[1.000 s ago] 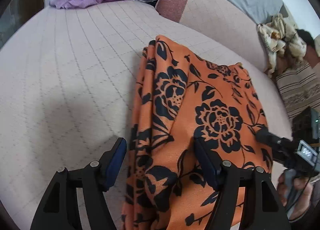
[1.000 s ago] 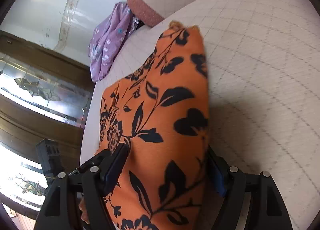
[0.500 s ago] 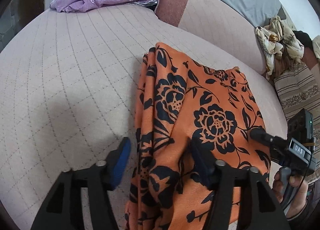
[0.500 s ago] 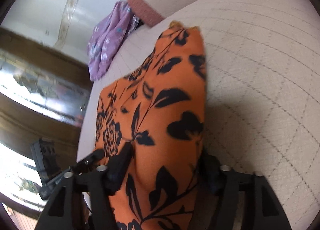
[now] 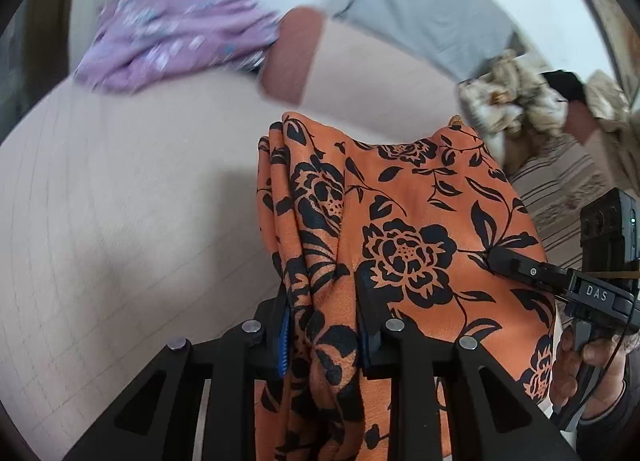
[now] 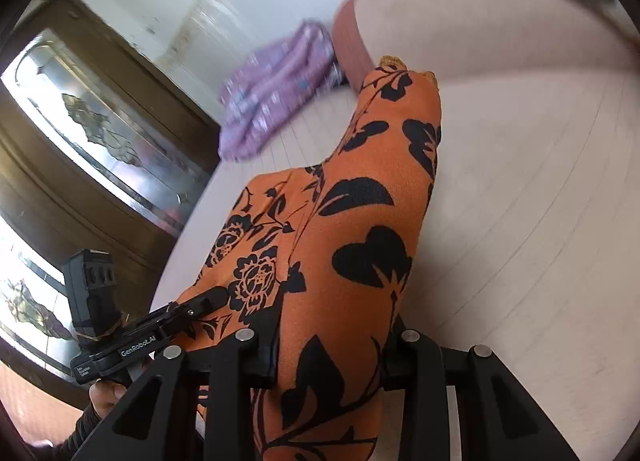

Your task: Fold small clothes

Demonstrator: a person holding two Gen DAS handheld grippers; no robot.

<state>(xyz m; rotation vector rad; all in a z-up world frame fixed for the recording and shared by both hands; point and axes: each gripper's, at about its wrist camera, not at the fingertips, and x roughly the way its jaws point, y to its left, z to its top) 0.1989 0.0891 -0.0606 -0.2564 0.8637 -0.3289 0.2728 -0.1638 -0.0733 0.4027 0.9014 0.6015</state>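
- Left claw (image 5: 323,321): jaws drawn close together, clamped on a bunched, pleated fold of the orange floral garment (image 5: 384,245); blue ribbed pad (image 5: 283,337) pressed against the cloth on one side.
- Right claw (image 6: 332,345): jaws pulled in against both sides of the same orange floral garment (image 6: 360,229), cloth gathered between them and running on below the frame edge.
- Orange garment with black roses and leaves: raised at the near end by both claws, far end trailing down toward the pale quilted sofa seat (image 5: 120,221); whether that far tip touches the seat cannot be told.
- In the left wrist view: right claw (image 5: 516,265) seen from the side at the garment's right edge, tip against the cloth, lettering "DAS" on its body, held in the right hand (image 5: 584,365).
- In the right wrist view: left claw (image 6: 200,303) reaching in from the lower left, tip on the cloth near a rose print, "GenRobot.AI" printed on its body, left hand (image 6: 106,393) below it.
- Purple flowered cloth (image 5: 172,37) heaped at the far corner of the seat, well apart from the orange garment, beside a rust-brown bolster end (image 5: 292,57).
- Grey cloth (image 5: 420,9) draped over the sofa back; crumpled cream patterned fabric (image 5: 516,101) at the far right, above a striped cover (image 5: 560,181).
- Wooden cabinet with leaded glass panels (image 6: 92,129) to the left in the right wrist view.
- Both views blurred in the background.
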